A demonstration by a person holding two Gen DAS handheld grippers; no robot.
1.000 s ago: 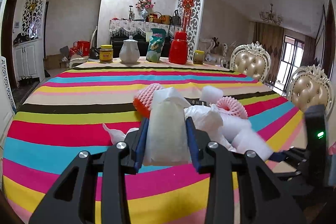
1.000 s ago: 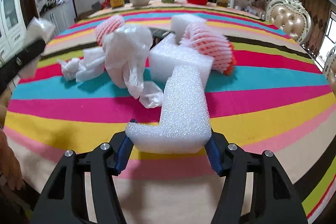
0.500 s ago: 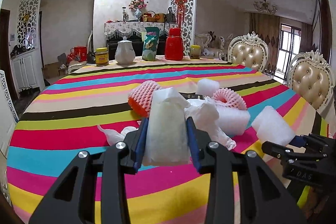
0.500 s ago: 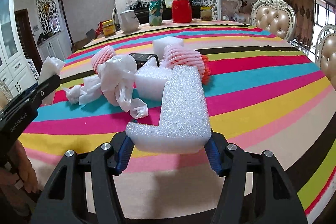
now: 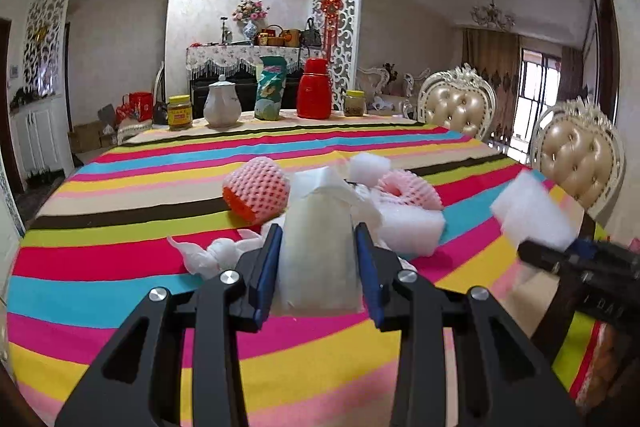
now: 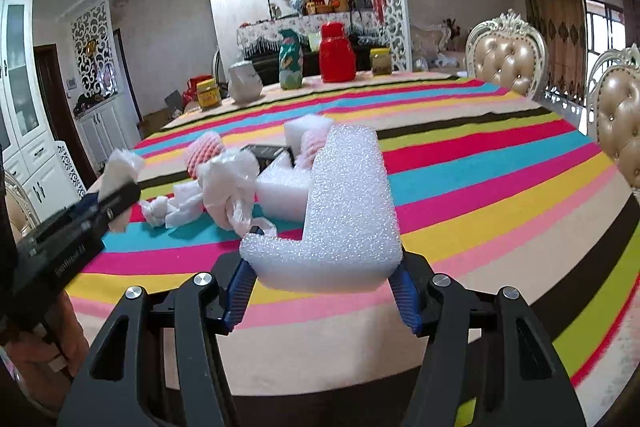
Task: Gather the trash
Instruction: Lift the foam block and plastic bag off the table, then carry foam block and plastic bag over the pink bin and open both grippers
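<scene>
My left gripper [image 5: 318, 267] is shut on a white crumpled packet [image 5: 318, 251], held above the striped tablecloth [image 5: 120, 259]. My right gripper [image 6: 322, 285] is shut on an L-shaped white foam piece [image 6: 348, 207], lifted over the table's near edge. In the left wrist view the right gripper [image 5: 560, 251] and its foam piece [image 5: 528, 211] show at the right. In the right wrist view the left gripper [image 6: 116, 199] with its white packet [image 6: 120, 171] shows at the left. On the table lie pink fruit nets [image 5: 256, 191], foam blocks [image 5: 412, 227], and crumpled plastic bags [image 6: 230, 183].
A jar [image 5: 179, 111], white teapot [image 5: 222, 105], green pouch [image 5: 270, 93], red flask [image 5: 315, 93] and a small jar [image 5: 354, 103] stand along the table's far edge. Two padded chairs [image 5: 456, 111] stand at the right. A hand [image 6: 48, 339] grips the left tool.
The right gripper has risen and drawn back from the pile with the foam piece, its view tilting up toward the room. The left gripper has shifted slightly sideways with its packet.
</scene>
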